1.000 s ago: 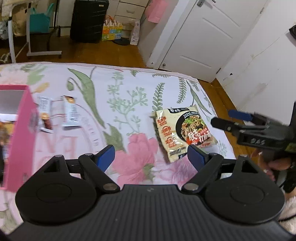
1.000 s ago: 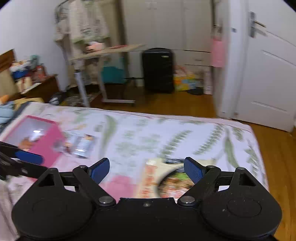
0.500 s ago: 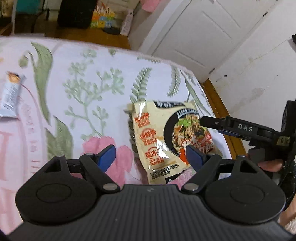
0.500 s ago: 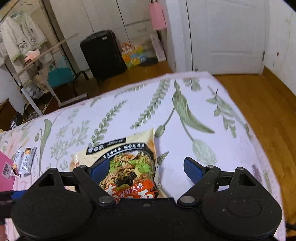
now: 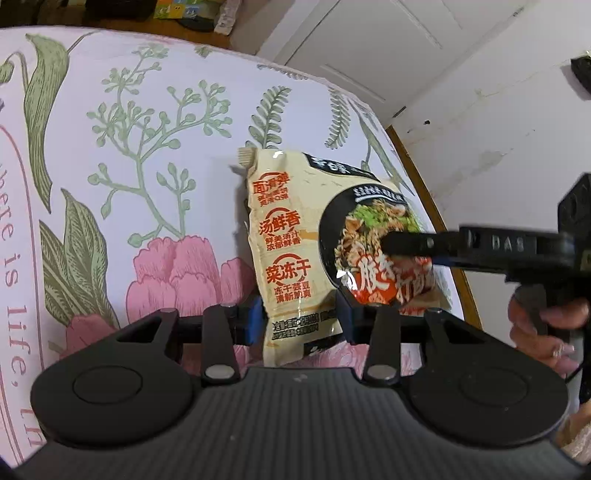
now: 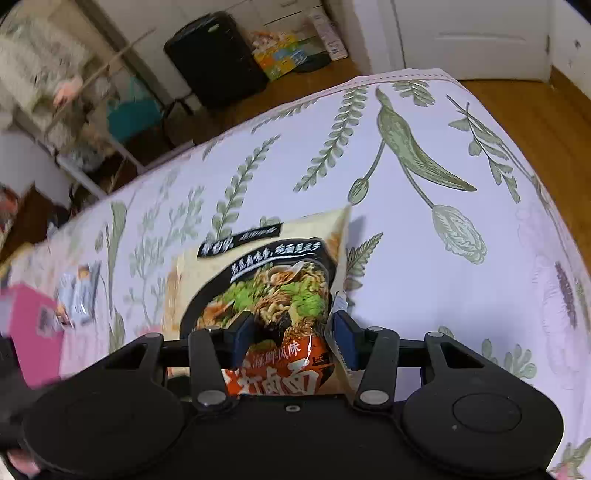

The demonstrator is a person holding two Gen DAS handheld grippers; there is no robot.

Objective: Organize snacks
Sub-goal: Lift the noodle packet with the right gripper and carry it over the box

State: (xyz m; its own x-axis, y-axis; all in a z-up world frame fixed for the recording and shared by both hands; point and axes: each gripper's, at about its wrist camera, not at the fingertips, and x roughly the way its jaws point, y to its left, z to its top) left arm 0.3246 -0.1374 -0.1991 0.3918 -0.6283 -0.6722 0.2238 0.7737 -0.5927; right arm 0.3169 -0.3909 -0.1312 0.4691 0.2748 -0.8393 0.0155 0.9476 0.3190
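A beige instant-noodle packet (image 5: 291,236) with a black bowl picture lies on the floral bed sheet (image 5: 147,147). My left gripper (image 5: 299,319) is closing, and its blue pads press on the packet's near end from both sides. In the right wrist view the same packet (image 6: 266,280) sits between the closing jaws of my right gripper (image 6: 291,338). The pads there touch it, and its right edge is crumpled upward. In the left wrist view a finger of the right gripper (image 5: 424,242) lies across the bowl picture. A person's hand (image 5: 543,325) holds that gripper.
Two small snack sachets (image 6: 79,291) lie near a pink box (image 6: 33,325) at the far left of the bed. The bed's edge drops to a wooden floor (image 6: 535,118) on the right. Beyond the bed stand a black suitcase (image 6: 214,55) and a white door (image 6: 472,33).
Both grippers came down onto the noodle packet from opposite ends. Their jaws went from wide apart to closed against the packet, which is now crumpled at the right gripper.
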